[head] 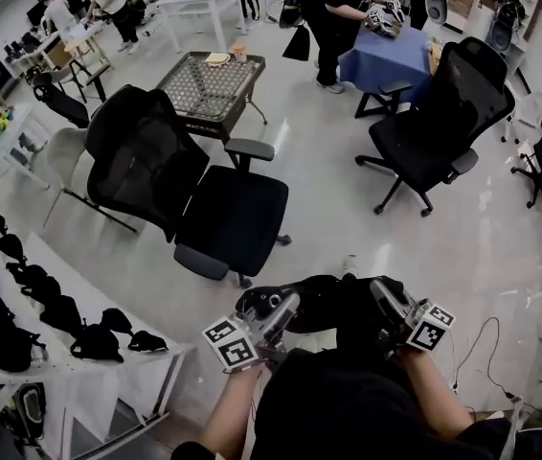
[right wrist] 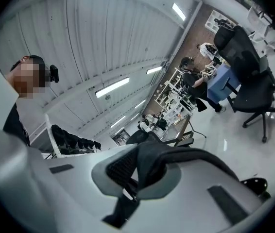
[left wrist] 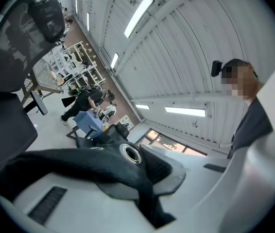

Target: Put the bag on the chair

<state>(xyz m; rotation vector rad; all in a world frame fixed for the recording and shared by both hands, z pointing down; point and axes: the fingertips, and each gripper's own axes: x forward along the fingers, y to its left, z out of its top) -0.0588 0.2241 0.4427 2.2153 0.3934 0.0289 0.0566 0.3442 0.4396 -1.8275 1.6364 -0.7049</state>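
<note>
A black bag (head: 331, 302) hangs low in the head view, stretched between my two grippers just in front of my body. My left gripper (head: 282, 310) is shut on a black strap of the bag with a metal eyelet (left wrist: 130, 153). My right gripper (head: 382, 302) is shut on another black strap (right wrist: 153, 160) of the same bag. Both gripper views look along level jaws, the left gripper (left wrist: 145, 174) and right gripper (right wrist: 136, 174) each pinching dark fabric. The nearest black office chair (head: 234, 220) stands beyond the bag to the left, its seat bare and facing me.
A second black office chair (head: 449, 115) stands at the right. Behind are a mesh-topped table (head: 210, 86), a blue-covered table (head: 389, 57) and a person (head: 332, 15) beside it. A white rack (head: 78, 278) with several black items runs along the left.
</note>
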